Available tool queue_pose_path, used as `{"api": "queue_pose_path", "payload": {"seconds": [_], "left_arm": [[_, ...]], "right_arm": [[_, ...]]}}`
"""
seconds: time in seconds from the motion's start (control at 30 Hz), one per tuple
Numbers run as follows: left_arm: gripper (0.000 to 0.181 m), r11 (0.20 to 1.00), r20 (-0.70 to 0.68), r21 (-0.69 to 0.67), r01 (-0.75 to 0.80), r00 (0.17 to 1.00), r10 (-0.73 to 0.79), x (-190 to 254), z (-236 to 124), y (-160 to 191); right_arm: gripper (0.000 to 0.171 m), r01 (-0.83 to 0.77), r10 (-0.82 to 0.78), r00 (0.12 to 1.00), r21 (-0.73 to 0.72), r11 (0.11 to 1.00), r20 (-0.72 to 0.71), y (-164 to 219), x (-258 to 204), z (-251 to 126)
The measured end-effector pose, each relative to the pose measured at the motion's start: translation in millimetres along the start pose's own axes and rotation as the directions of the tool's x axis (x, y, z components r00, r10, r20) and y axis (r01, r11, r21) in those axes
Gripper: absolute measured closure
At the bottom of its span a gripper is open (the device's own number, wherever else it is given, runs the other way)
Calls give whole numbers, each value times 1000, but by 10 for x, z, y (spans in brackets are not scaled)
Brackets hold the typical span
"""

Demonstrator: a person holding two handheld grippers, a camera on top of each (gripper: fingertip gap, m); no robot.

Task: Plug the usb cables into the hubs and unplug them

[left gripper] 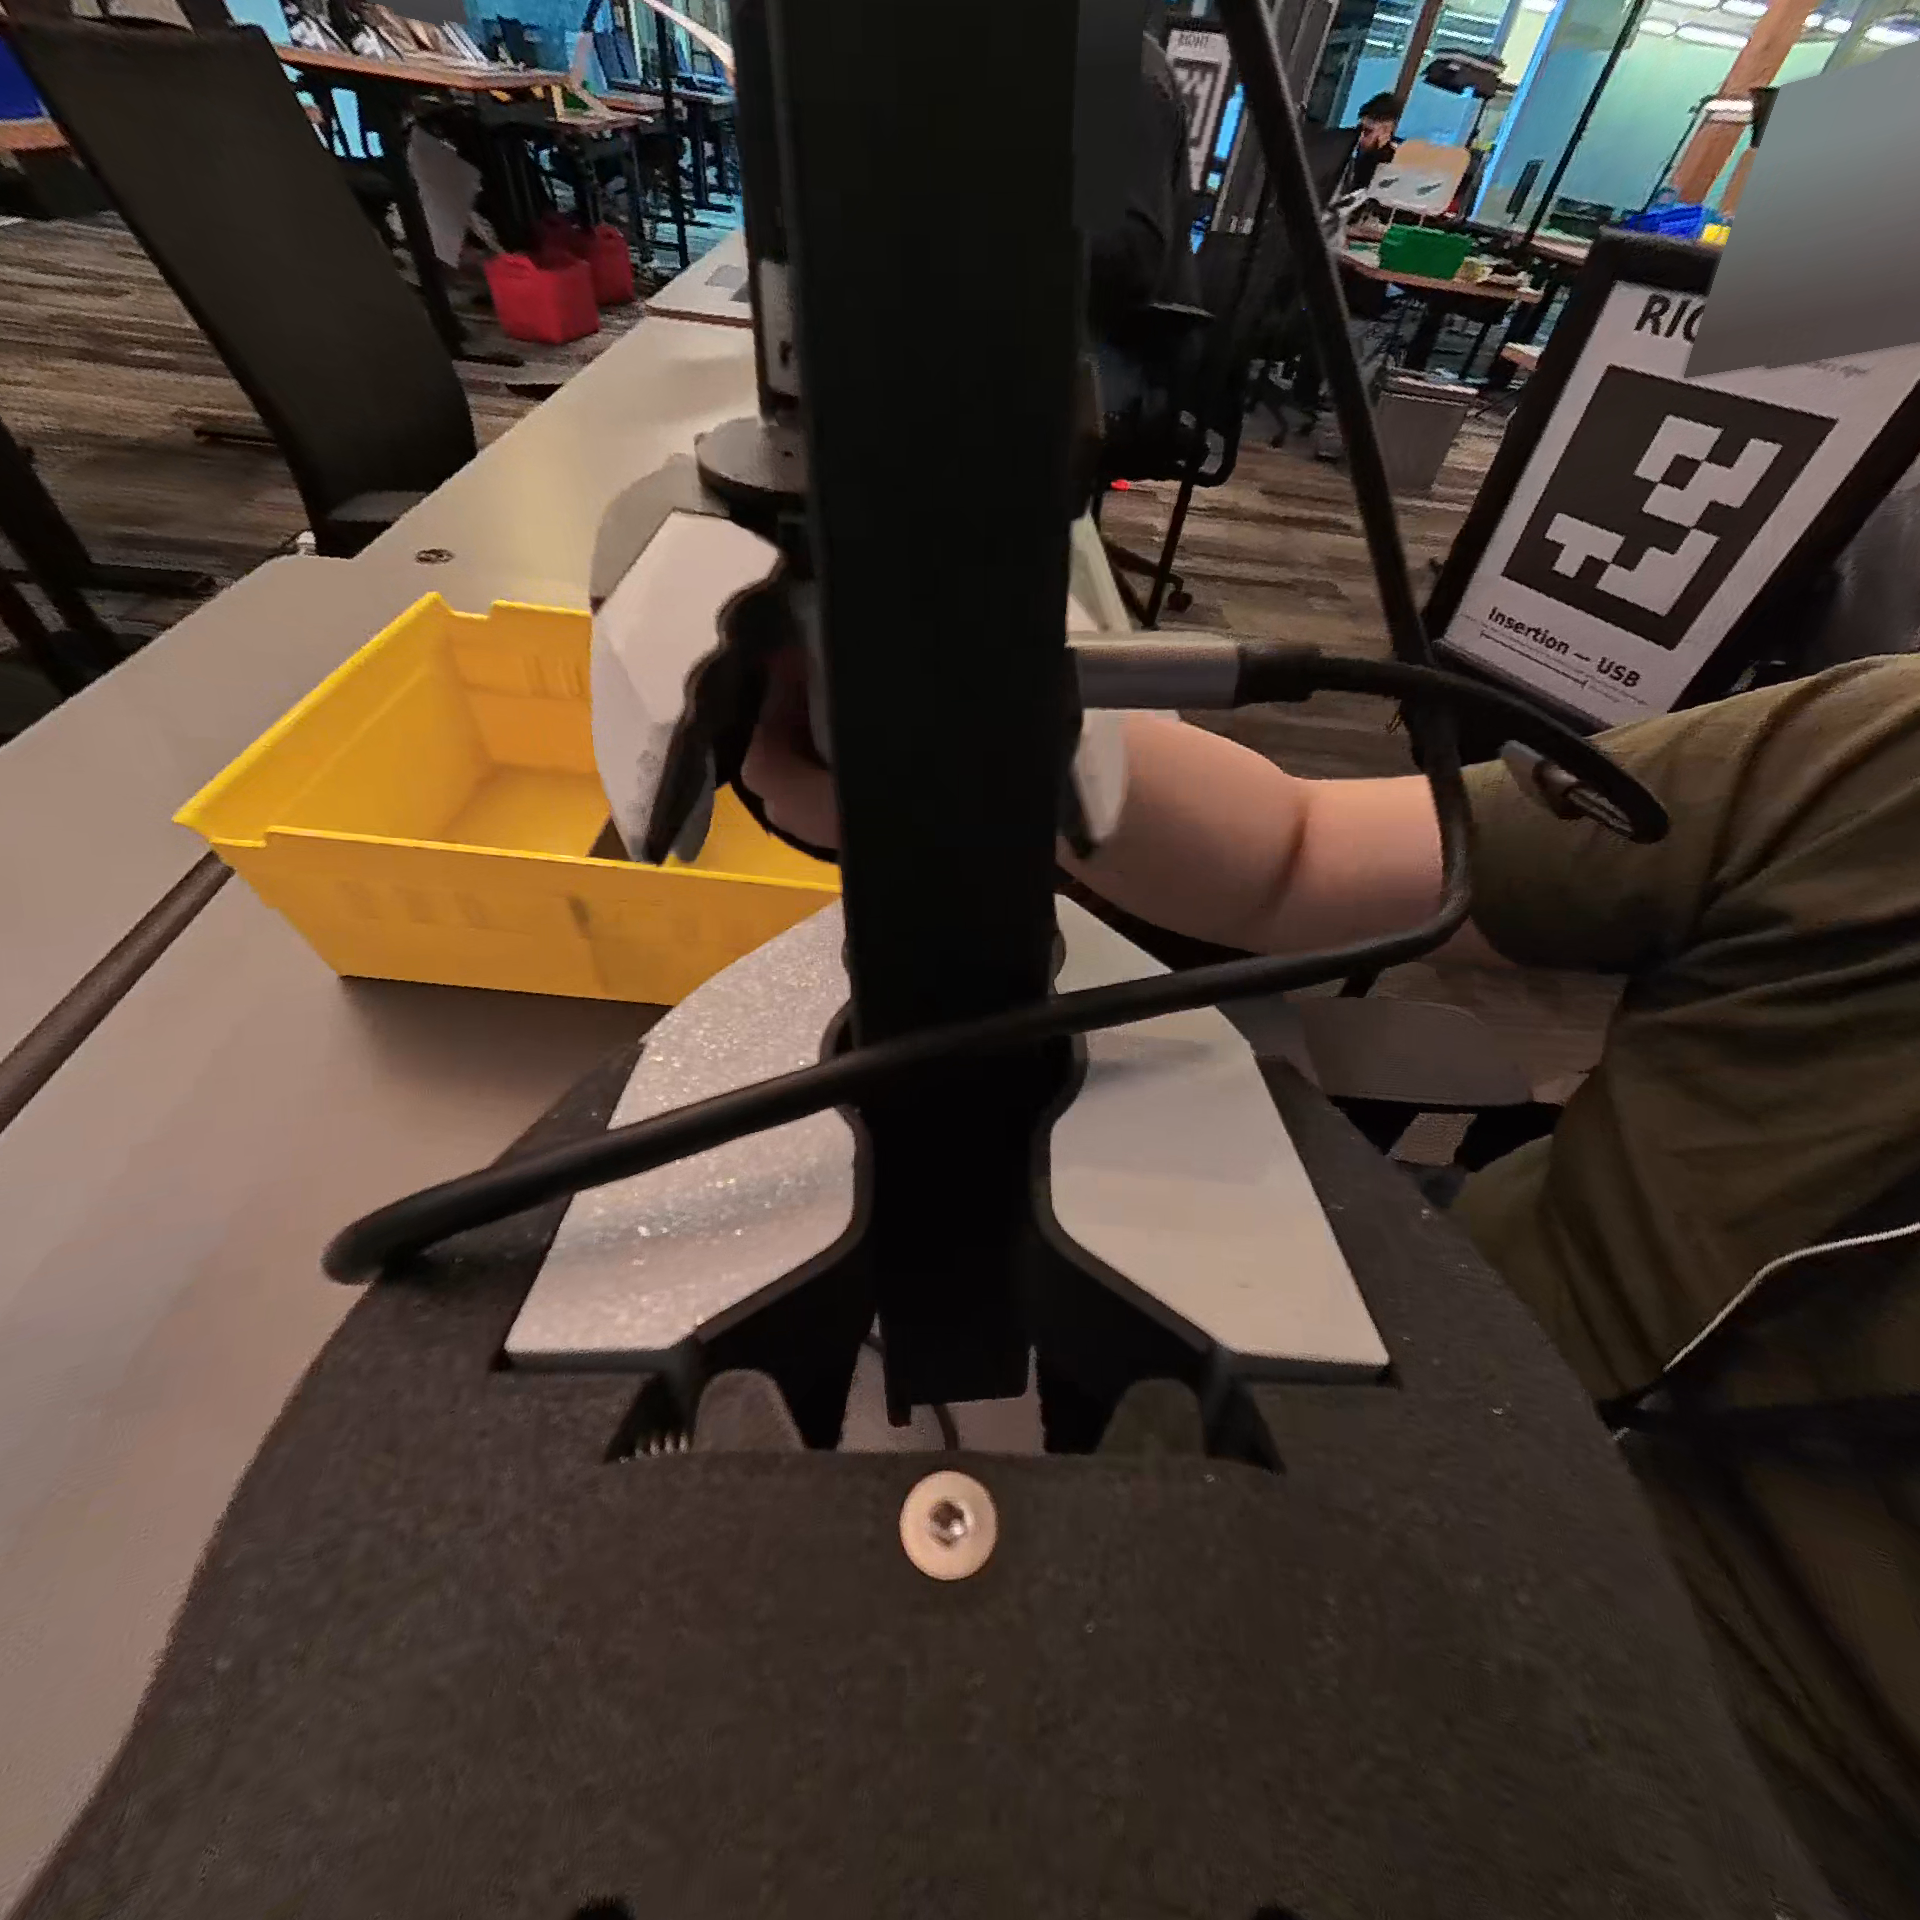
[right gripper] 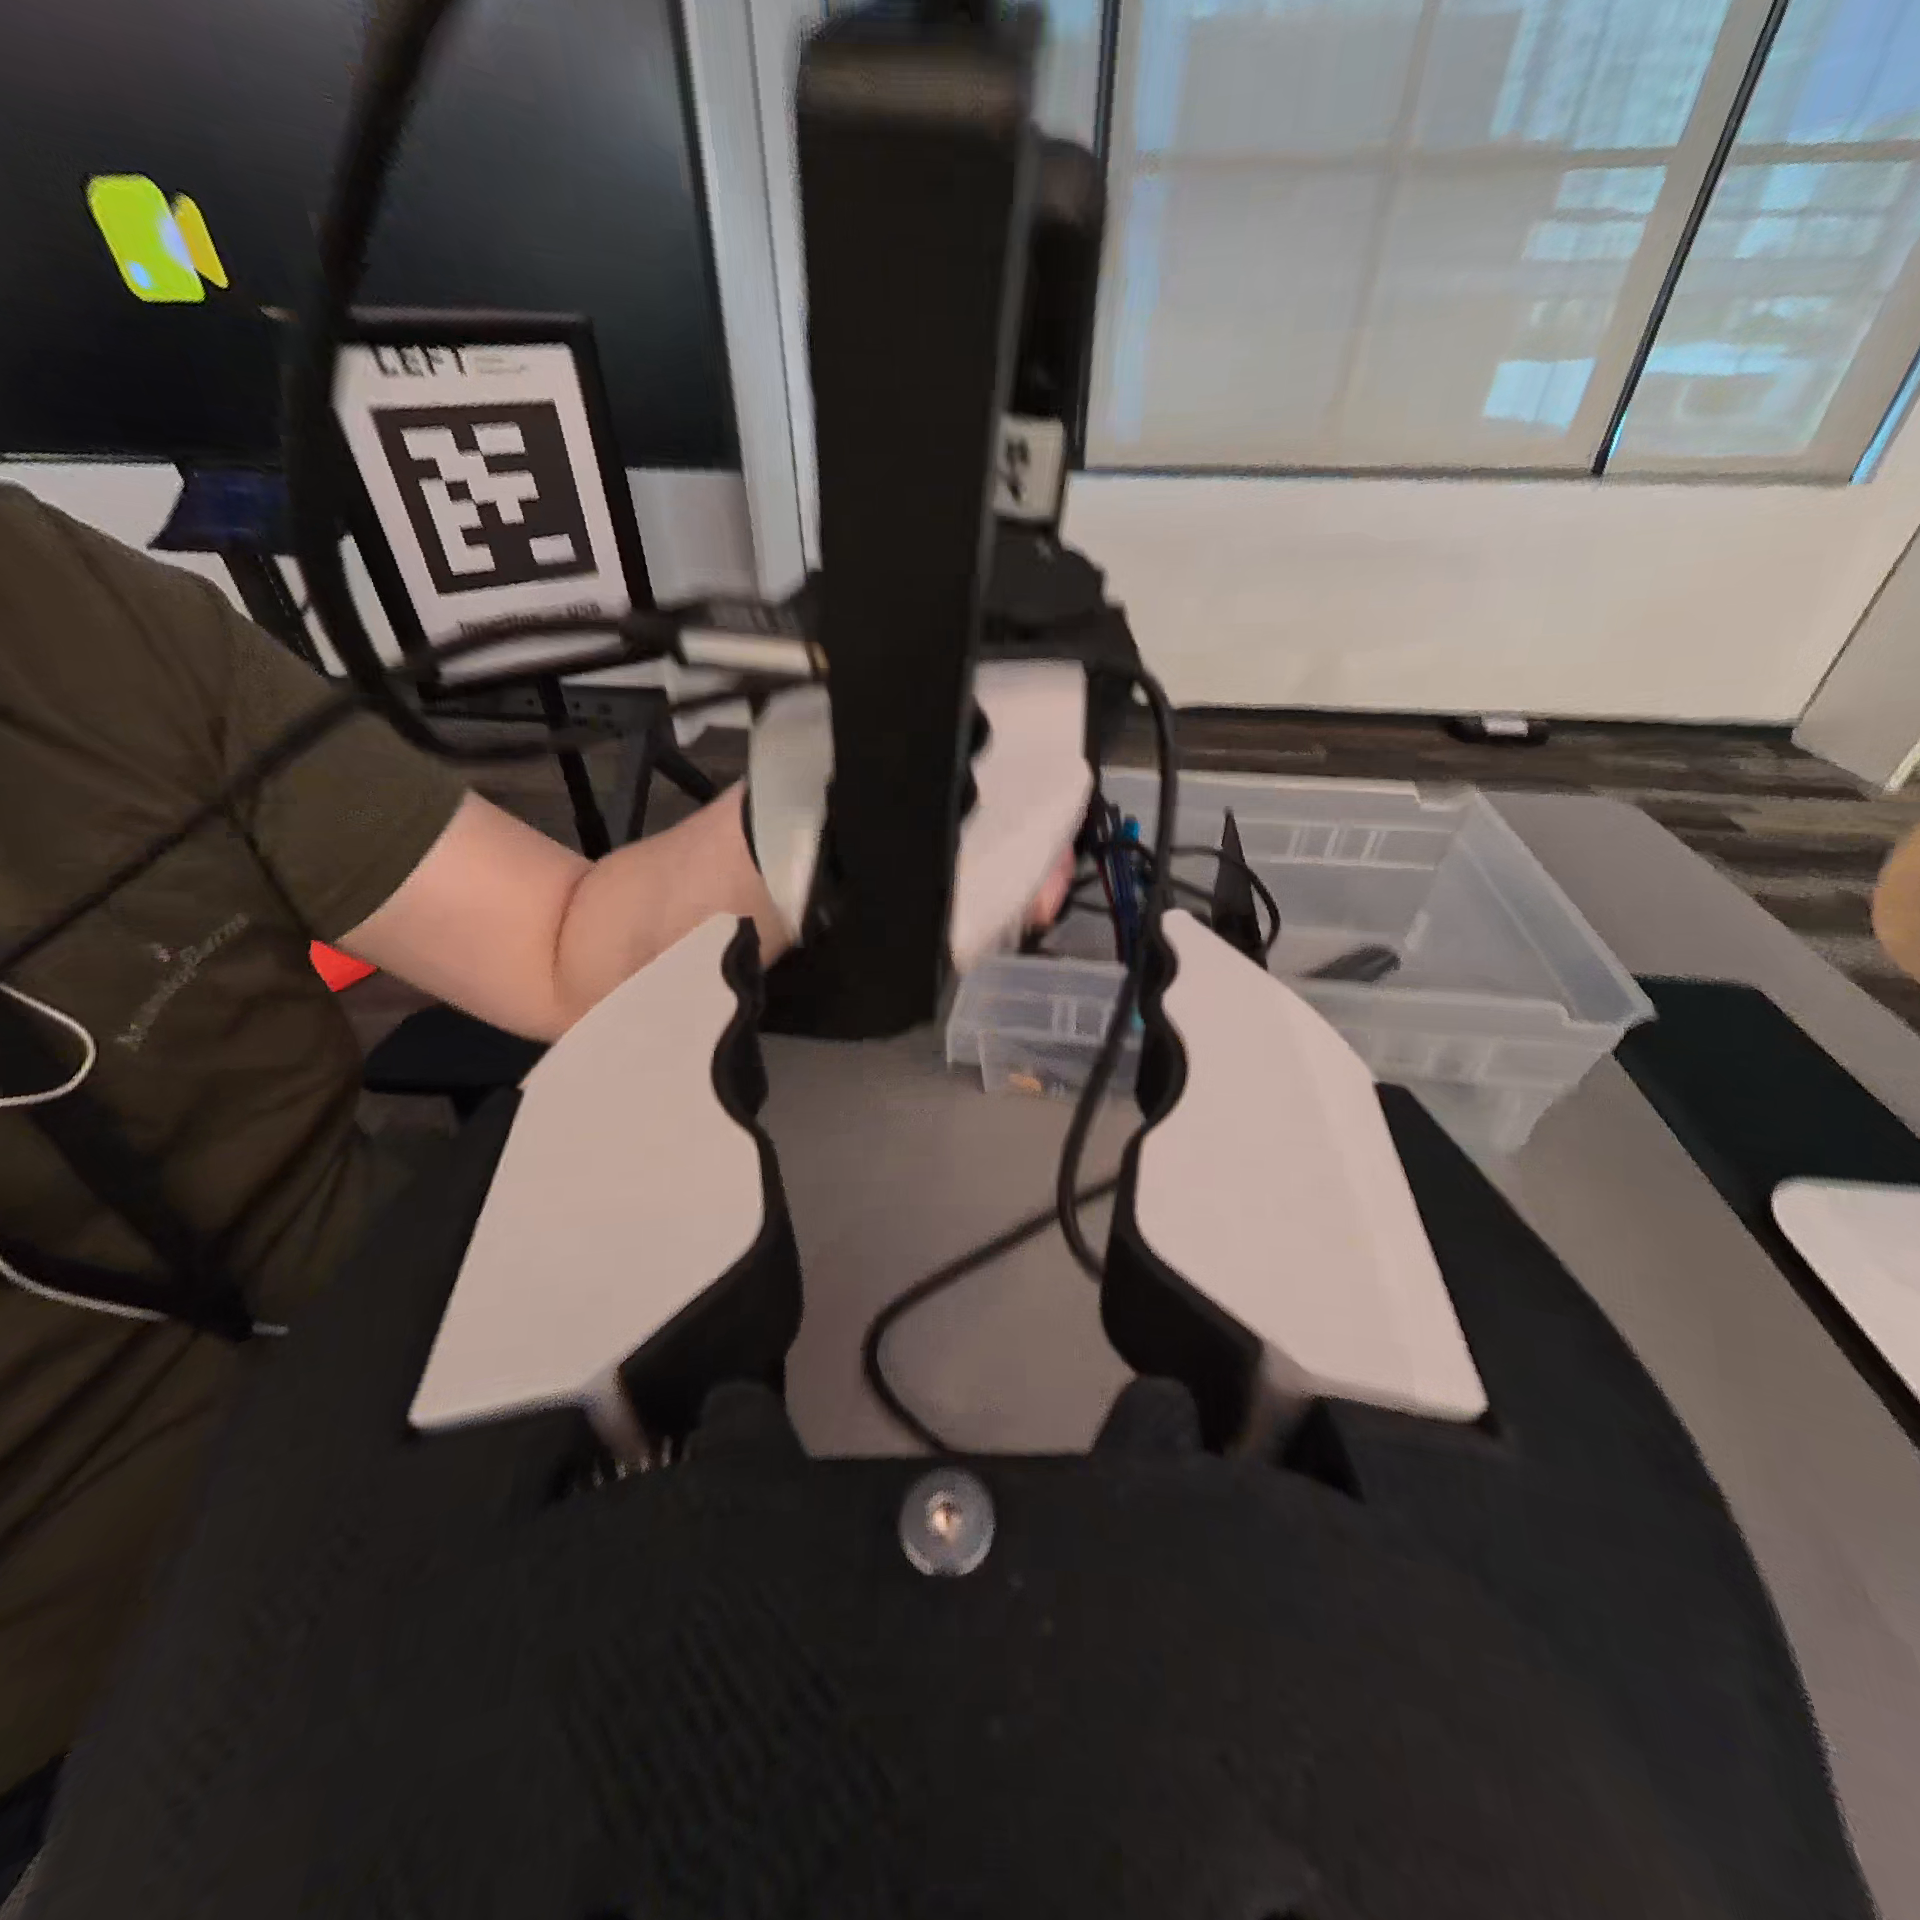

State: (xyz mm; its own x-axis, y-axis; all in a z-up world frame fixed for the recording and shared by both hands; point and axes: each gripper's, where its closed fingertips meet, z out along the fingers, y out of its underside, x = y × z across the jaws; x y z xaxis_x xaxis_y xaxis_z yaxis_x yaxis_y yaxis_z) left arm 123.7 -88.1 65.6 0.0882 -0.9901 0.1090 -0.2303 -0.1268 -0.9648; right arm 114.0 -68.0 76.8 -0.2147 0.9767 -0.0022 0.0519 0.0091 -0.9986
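**A:** Left wrist view first. What do the fingers have?

**B:** The left gripper [left gripper: 951, 1091] has its fingers narrowed onto the hub [left gripper: 935, 416], a tall black tower standing upright from the table [left gripper: 208, 1247] and passing straight between them. A black cable [left gripper: 623, 1132] drapes across in front of the fingers. Beyond and above the fingers, to their right, the silver plug [left gripper: 1153, 675] lies level, with its nose towards the tower's side.

**A:** Is it seated?

**B:** I cannot tell, because the tower hides the nose. Nothing grips the plug, so I would guess it is in.

**A:** And the right wrist view?

**B:** The right gripper [right gripper: 951, 935] has its fingers spread wide and empty. The hub stands just ahead of their tips, and a cable [right gripper: 1101, 1091] runs along the inside of the right finger. The plug [right gripper: 748, 649] sits ahead of the fingers, up and to their left. Its long axis is horizontal, square to the tower's vertical one.

**A:** How would you do the step well?

**B:** If unplugging is next, keep the left fingers firm on the tower. Bring the open fingers onto the silver shell, not the cable, and pull straight along the plug's axis without twisting.
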Motion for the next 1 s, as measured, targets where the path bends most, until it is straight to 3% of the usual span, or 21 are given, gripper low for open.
{"api": "queue_pose_path", "payload": {"seconds": [0.2, 0.3, 0.4, 0.57, 0.7, 0.87, 1.0], "left_arm": [[154, 998, 26, 61, -33, 999, 31, 99, -297, -180], [154, 995, 47, 78, -63, 997, 59, 148, -452, -236], [155, 993, 45, 87, -81, 996, 77, 198, -609, -245], [155, 987, -17, 132, -96, 995, 99, 342, -889, -247], [155, 971, -50, 206, -123, 989, 136, 452, -1100, -305], [155, 953, -35, 245, -177, 981, 191, 537, -1266, -330], [155, 952, -23, 242, -187, 980, 198, 546, -1285, -331]], "right_arm": [[101, -58, -2, 982, -310, 949, -188, 651, 423, -69], [108, -20, -8, 998, -427, 904, -63, 863, 190, 55], [119, 130, -82, 989, -475, 870, 121, 1024, -123, 176], [122, 102, -9, 985, -536, 838, 173, 1279, -277, 475], [129, 147, 14, 970, -634, 759, 242, 1752, -413, 663], [135, 15, 74, 992, -668, 744, 106, 2043, -237, 935], [135, -22, 31, 1000, -692, 722, 1, 2159, -41, 946]]}}
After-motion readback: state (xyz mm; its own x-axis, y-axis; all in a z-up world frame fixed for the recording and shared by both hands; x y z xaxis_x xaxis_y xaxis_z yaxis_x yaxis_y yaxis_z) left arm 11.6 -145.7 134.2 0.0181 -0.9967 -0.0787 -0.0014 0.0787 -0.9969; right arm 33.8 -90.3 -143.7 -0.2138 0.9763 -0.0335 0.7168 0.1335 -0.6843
